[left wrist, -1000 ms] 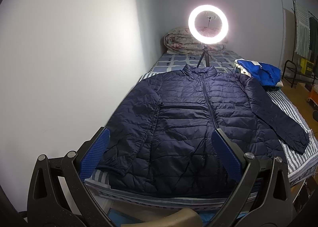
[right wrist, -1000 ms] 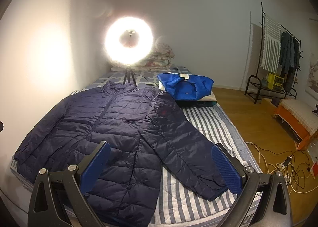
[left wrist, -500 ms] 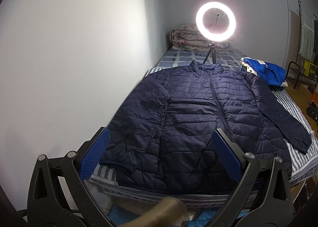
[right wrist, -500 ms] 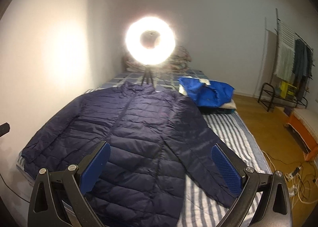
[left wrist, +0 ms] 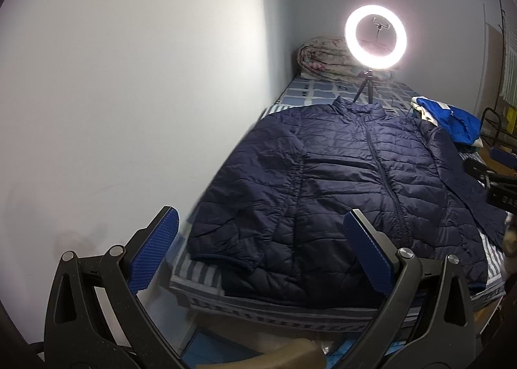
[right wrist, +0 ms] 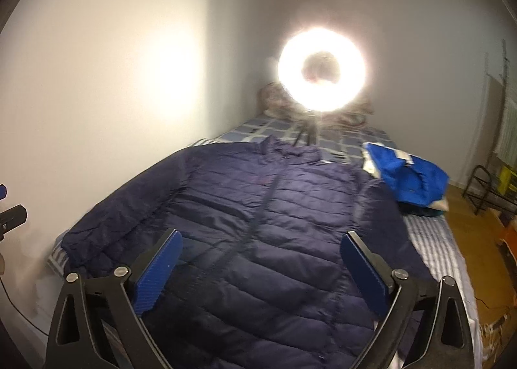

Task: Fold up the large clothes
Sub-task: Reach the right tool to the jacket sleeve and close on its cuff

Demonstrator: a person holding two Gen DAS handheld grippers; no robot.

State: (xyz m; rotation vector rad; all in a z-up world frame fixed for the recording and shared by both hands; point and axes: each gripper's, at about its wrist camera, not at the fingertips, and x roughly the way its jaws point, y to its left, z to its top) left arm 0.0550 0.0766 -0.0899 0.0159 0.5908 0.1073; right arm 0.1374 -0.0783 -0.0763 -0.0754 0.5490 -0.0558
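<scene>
Navy and puffy, the jacket (left wrist: pixel 349 194) lies flat on the bed (left wrist: pixel 200 275), zipped, collar toward the lamp (left wrist: pixel 374 37), both sleeves spread out. We see it more from the middle now in the right view; a second ago that view looked at its right sleeve and the wood floor, with cables on it. In the left view the wall fills more of the picture than before.

Only the right view shows the bed's far right edge and the floor (right wrist: pixel 468 239). Only the left view shows the lamp's little stand clearly.

Our right gripper (right wrist: pixel 260 272) is spread wide above the jacket, its jaws just closing a bit with nothing between them. Our left gripper (left wrist: pixel 258 249) is spread wide too, holding nothing.
</scene>
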